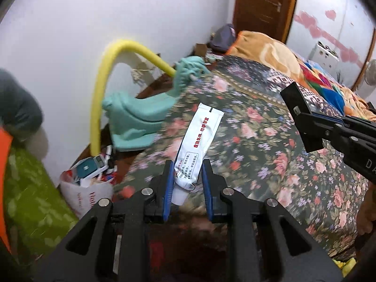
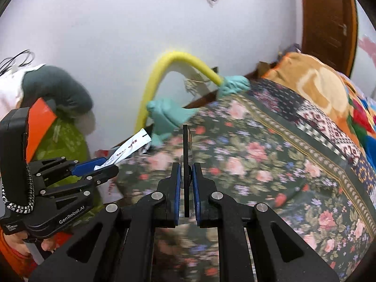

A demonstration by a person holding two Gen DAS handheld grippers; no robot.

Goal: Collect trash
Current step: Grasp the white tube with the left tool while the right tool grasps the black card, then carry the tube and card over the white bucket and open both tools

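Tube's (image 1: 197, 145) small print blurred — bag's (image 1: 87, 188) contents indistinct.

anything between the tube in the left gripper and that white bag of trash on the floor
Nothing visible blocks it. The left gripper holds the white tube above the floral bedspread; the white trash bag sits open-topped on the floor down to the left, past the bed's edge.

An orange blanket (image 1: 265, 47) lies on the floral-covered bed (image 1: 258, 141).
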